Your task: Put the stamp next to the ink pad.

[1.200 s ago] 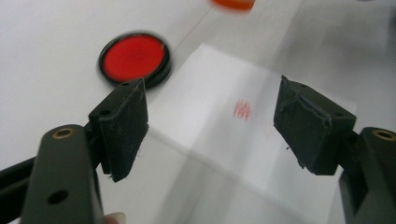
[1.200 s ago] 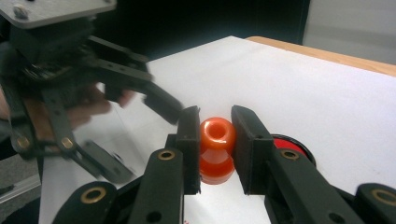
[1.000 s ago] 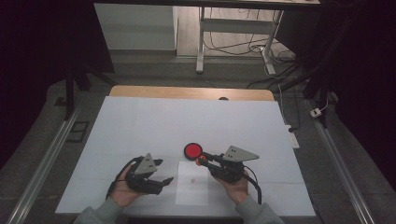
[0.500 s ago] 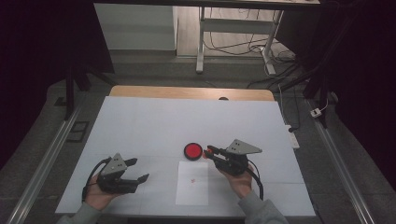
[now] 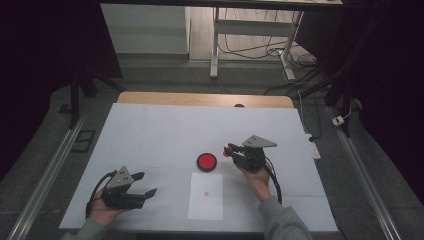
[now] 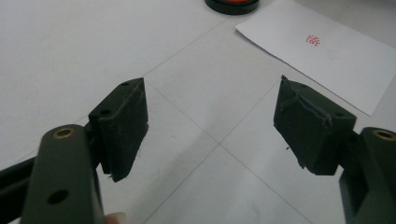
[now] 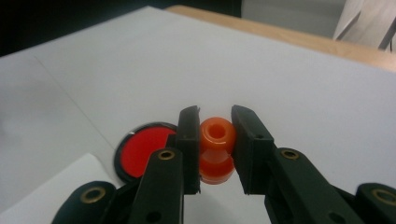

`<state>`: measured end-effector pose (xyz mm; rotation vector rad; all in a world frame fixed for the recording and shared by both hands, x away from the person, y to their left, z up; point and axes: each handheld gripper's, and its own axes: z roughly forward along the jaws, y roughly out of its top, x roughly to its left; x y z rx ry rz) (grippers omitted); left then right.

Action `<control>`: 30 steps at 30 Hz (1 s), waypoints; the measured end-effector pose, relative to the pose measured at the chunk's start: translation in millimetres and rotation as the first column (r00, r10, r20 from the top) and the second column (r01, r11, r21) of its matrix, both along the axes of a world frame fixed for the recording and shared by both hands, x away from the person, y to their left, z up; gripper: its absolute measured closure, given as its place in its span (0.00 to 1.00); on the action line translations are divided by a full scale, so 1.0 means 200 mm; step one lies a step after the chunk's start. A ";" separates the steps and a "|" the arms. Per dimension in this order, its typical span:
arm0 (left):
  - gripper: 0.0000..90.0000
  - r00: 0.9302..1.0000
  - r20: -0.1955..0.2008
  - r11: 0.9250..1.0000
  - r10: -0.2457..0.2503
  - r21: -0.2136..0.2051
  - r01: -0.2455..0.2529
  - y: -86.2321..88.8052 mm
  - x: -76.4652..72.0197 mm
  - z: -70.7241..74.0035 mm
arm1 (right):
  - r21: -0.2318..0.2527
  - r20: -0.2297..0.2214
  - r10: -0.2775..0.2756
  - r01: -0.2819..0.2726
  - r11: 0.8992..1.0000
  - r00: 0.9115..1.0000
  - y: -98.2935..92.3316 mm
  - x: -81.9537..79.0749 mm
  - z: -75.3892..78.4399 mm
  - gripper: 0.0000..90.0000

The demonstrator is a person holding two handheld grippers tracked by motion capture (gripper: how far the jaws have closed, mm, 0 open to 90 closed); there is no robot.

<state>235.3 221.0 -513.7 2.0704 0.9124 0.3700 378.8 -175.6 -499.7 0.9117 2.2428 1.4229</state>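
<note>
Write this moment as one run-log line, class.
right gripper: shut on orange stamp | left gripper: open, empty | red ink pad: uncovered | paper sheet: red stamp mark

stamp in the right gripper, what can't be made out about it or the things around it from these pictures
- Orange stamp: its lower end is hidden behind the right gripper in the right gripper view; tiny in the high view.
- Red mark on the white paper: too small and blurred to read in both the left gripper view and the high view.
- Red ink pad: partly covered by a jaw in the right gripper view; cut off by the top edge in the left gripper view.
</note>
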 end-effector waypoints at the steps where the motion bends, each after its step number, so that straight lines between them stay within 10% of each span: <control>1: 0.29 1.000 0.000 1.000 0.001 0.001 -0.001 0.00 0.00 0.00 | -0.010 -0.003 0.000 0.000 1.000 1.000 0.01 0.01 -0.01 0.80; 17: 0.30 1.000 0.008 1.000 0.002 0.000 -0.002 0.00 -0.01 -0.01 | -0.128 -0.056 -0.009 0.002 0.992 0.998 0.09 0.09 -0.14 0.79; 30: 0.29 1.000 0.012 1.000 0.011 -0.005 -0.011 0.01 0.00 -0.01 | -0.056 -0.006 -0.008 0.007 0.998 1.000 0.03 0.02 -0.04 0.55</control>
